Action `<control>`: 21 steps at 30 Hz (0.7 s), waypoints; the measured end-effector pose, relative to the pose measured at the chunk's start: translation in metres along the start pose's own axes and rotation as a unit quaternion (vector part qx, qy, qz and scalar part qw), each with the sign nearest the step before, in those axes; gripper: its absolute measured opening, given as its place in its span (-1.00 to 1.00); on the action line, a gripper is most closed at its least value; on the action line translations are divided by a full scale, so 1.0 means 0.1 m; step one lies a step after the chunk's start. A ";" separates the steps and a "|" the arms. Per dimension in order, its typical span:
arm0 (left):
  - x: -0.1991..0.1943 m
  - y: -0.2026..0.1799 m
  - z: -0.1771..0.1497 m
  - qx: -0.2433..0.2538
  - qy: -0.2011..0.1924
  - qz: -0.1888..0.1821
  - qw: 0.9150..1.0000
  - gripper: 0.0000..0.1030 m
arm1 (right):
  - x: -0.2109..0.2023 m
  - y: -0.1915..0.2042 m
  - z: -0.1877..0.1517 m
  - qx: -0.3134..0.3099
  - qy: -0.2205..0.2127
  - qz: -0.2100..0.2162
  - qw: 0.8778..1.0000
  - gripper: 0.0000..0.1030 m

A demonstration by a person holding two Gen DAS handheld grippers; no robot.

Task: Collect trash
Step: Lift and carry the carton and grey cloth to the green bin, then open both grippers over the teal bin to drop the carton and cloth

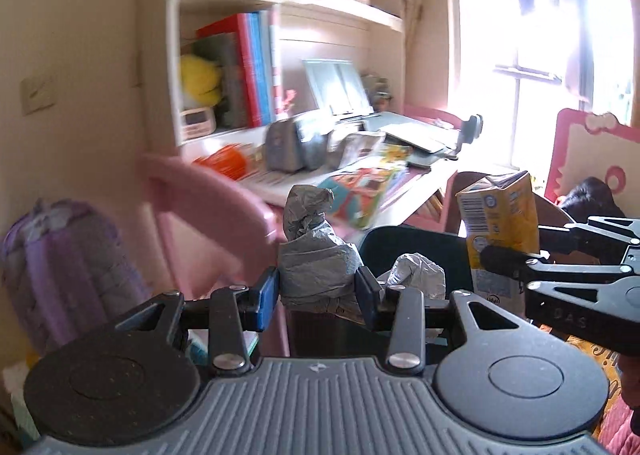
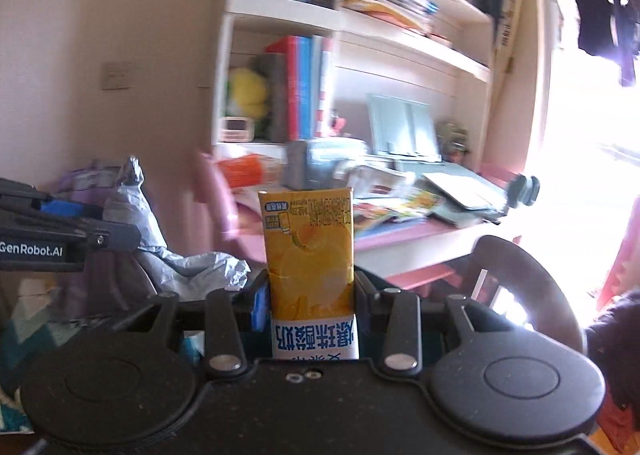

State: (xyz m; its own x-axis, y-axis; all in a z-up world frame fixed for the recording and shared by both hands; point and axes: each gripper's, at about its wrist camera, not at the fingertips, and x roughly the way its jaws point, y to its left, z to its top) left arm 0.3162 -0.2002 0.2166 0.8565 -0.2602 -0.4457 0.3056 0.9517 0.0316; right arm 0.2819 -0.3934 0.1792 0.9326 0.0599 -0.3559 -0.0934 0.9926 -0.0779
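Both grippers are loaded in the carry step: left gripper point(image 1: 318, 287) clamps a crumpled grey bag point(image 1: 314, 267), right gripper point(image 2: 310, 295) clamps an upright yellow drink carton point(image 2: 308, 255), so the next move likely calls for a bin, none identifiable.

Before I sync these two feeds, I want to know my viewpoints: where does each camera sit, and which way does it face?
Left wrist: sits on the left gripper, looks along its fingers at the grey crumpled bag they clamp, the desk and bookshelf beyond; the right gripper shows at the right edge.
Right wrist: sits on the right gripper, faces the yellow drink carton it clamps; the left gripper shows at the left edge.
Shared: both face the desk and window, and each sees the other's load.
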 end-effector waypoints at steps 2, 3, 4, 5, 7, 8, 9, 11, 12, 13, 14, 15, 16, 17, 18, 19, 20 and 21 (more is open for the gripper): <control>0.15 -0.18 0.07 0.014 0.001 -0.002 1.000 -0.21 | 0.11 -0.10 -0.06 0.000 0.012 -0.014 1.000 -0.23; 0.21 -0.25 0.09 0.020 0.002 -0.004 1.000 -0.21 | 0.18 -0.15 -0.10 0.000 0.019 -0.018 1.000 -0.23; 0.30 -0.33 0.11 0.026 0.005 -0.005 1.000 -0.21 | 0.24 -0.17 -0.13 0.001 0.025 -0.019 1.000 -0.23; 0.39 -0.41 0.13 0.033 0.010 -0.004 0.999 -0.21 | 0.30 -0.20 -0.16 0.003 0.032 -0.019 0.999 -0.23; 0.61 -0.55 0.15 0.046 0.024 0.000 0.999 -0.21 | 0.42 -0.23 -0.22 0.000 0.044 -0.017 0.999 -0.22; 0.71 -0.60 0.15 0.052 0.032 0.000 0.998 -0.21 | 0.47 -0.24 -0.25 -0.002 0.051 -0.015 0.999 -0.22; 0.81 -0.66 0.14 0.057 0.039 -0.001 0.998 -0.21 | 0.53 -0.25 -0.28 -0.006 0.058 -0.015 0.998 -0.22; 0.99 -0.73 0.12 0.066 0.055 -0.001 0.996 -0.21 | 0.64 -0.24 -0.33 -0.014 0.074 -0.024 0.997 -0.22; 1.05 -0.75 0.09 0.069 0.063 -0.001 0.996 -0.21 | 0.68 -0.24 -0.35 -0.018 0.082 -0.028 0.996 -0.22; 1.13 -0.77 0.08 0.070 0.072 0.000 0.995 -0.21 | 0.73 -0.25 -0.38 -0.021 0.090 -0.029 0.995 -0.22; 1.20 -0.79 0.05 0.074 0.082 0.001 0.994 -0.21 | 0.76 -0.26 -0.40 -0.022 0.095 -0.028 0.995 -0.22; 1.28 -0.81 0.03 0.079 0.093 0.000 0.993 -0.21 | 0.80 -0.27 -0.42 -0.022 0.103 -0.027 0.994 -0.22; 1.37 -0.83 0.01 0.085 0.105 0.000 0.991 -0.21 | 0.85 -0.28 -0.43 -0.021 0.108 -0.024 0.994 -0.22; 1.44 -0.86 -0.02 0.093 0.117 0.000 0.989 -0.21 | 0.87 -0.29 -0.45 -0.019 0.113 -0.022 0.993 -0.22; 1.49 -0.88 -0.05 0.099 0.124 0.000 0.987 -0.20 | 0.90 -0.30 -0.46 -0.017 0.117 -0.022 0.993 -0.22; 1.54 -0.90 -0.07 0.103 0.132 -0.002 0.986 -0.20 | 0.93 -0.30 -0.47 -0.019 0.120 -0.022 0.992 -0.22; 1.58 -0.93 -0.10 0.105 0.141 -0.005 0.984 -0.19 | 0.95 -0.31 -0.48 -0.021 0.121 -0.023 0.992 -0.20; 1.62 -0.94 -0.12 0.106 0.148 -0.008 0.983 -0.19 | 0.98 -0.31 -0.49 -0.022 0.126 -0.025 0.992 -0.18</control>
State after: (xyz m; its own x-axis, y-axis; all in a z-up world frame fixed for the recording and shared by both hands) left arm 0.4214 -0.3298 0.1309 0.7012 -0.1866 -0.6882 0.4249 0.8844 0.1932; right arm 0.3586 -0.4231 0.1013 0.8206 -0.0227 -0.5710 -0.0697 0.9878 -0.1395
